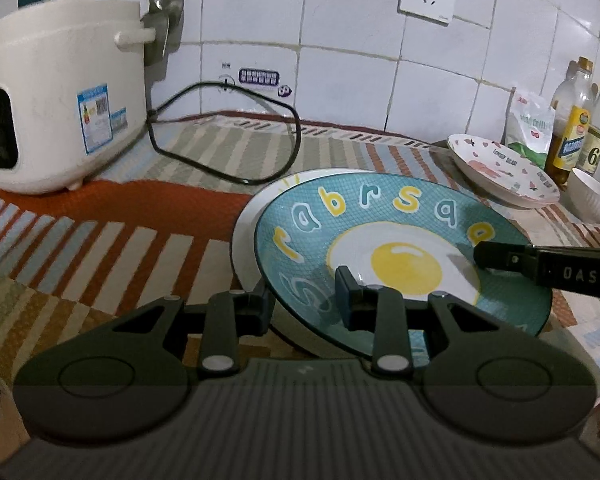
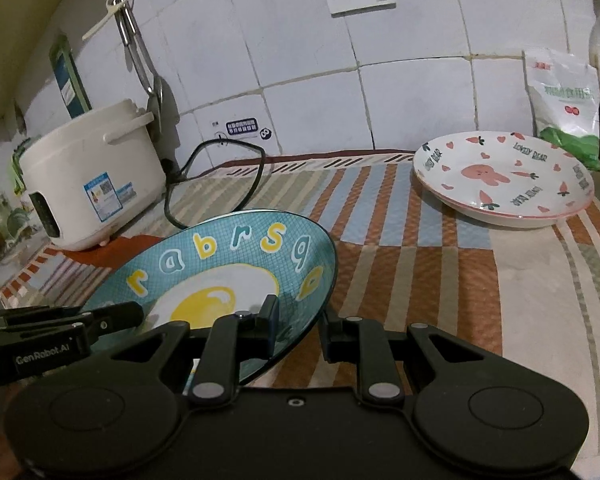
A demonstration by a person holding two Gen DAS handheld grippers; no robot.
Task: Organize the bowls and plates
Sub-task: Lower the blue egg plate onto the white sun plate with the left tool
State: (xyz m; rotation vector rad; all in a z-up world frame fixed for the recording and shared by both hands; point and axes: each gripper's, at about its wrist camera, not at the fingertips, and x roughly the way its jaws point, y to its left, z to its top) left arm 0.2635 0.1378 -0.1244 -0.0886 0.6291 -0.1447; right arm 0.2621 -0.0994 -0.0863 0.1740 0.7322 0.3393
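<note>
A teal plate (image 1: 380,216) with letters and a fried-egg picture is held tilted above a white plate (image 1: 248,224) on the striped cloth. My left gripper (image 1: 306,304) straddles its near rim, one finger inside and one under. My right gripper (image 2: 298,326) straddles the rim of the teal plate (image 2: 228,256) on the other side; its finger (image 1: 500,258) shows in the left wrist view. A white plate with pink rabbit print (image 2: 504,176) sits at the back right; it also shows in the left wrist view (image 1: 500,168). A white ribbed bowl (image 1: 592,200) stands beside it.
A white rice cooker (image 1: 56,92) stands at the back left with its black cord (image 1: 228,136) looped on the cloth. Oil bottles (image 1: 572,120) and a white bag (image 1: 530,124) stand against the tiled wall at the right. Ladles (image 1: 164,4) hang on the wall.
</note>
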